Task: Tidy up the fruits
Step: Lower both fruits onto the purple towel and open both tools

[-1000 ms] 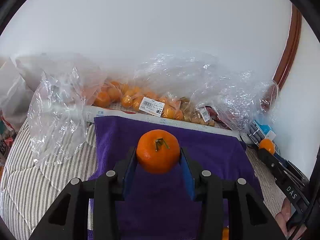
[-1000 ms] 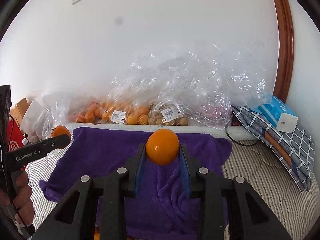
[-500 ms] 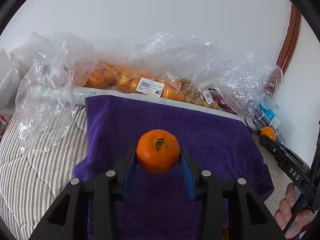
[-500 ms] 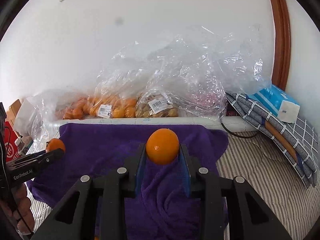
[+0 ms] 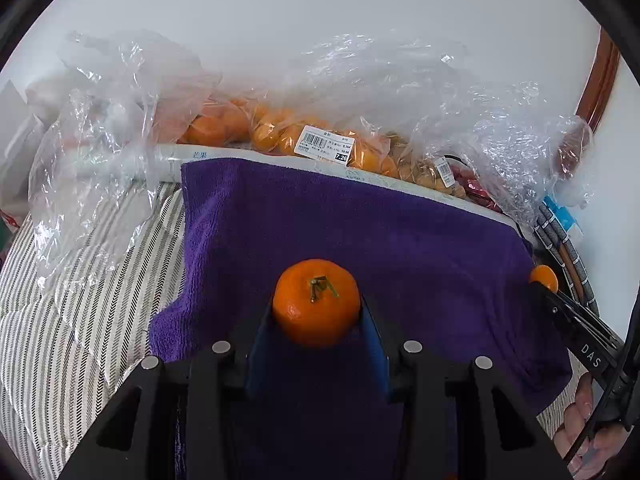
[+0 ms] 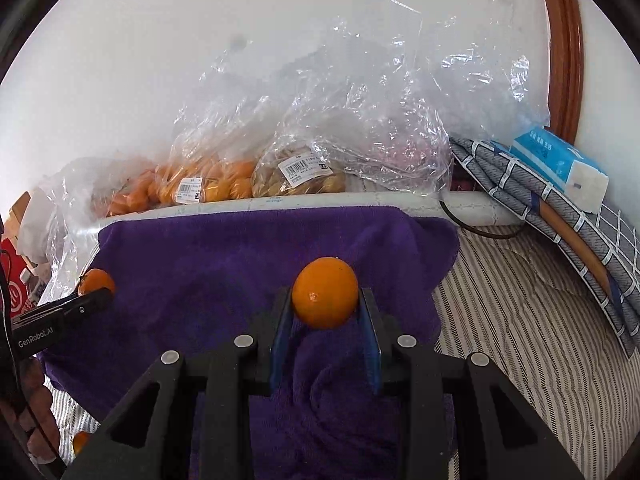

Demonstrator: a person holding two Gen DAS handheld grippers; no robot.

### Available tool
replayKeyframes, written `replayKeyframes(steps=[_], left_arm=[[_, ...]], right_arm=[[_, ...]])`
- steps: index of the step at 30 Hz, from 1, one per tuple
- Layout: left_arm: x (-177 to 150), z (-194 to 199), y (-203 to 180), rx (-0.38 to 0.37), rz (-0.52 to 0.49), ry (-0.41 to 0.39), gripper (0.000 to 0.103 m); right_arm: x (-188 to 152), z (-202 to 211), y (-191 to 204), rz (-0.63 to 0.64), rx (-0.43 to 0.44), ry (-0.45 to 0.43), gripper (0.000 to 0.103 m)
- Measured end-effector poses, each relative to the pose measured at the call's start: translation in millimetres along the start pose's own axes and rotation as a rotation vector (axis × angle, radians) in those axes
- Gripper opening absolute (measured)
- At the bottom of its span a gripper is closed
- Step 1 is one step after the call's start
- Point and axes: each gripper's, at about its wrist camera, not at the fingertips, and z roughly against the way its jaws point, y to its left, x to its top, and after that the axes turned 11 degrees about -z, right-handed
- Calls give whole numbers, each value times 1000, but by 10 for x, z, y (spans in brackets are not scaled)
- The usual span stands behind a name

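White wall (image 6: pixel 280 20) – brown wooden trim (image 6: pixel 564 52) – striped bedding (image 6: pixel 520 340).

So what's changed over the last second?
Both grippers tipped downward: the purple towel fills more of each view and the fruit bags sit higher. Nothing was let go: the left gripper still holds its mandarin, the right gripper its orange.

Each claw, the left claw (image 5: pixel 317 322) and the right claw (image 6: pixel 325 322), is matte black plastic with triangular cut-outs, round silver screw heads and blue-lined fingers (image 5: pixel 256 344). White lettering marks the sides: "DAS" on the right one, "GenRobot.AI" on the left. Bare-skinned hands (image 5: pixel 580 432) grip the handles, with thin black cables alongside.
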Motion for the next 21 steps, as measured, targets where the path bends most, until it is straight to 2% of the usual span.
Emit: replayKeyframes(steps=[21], left_arm=[[-1, -18, -42, 19, -32, -2, 41]], right_arm=[[-85, -128, 37, 14, -40, 45, 32]])
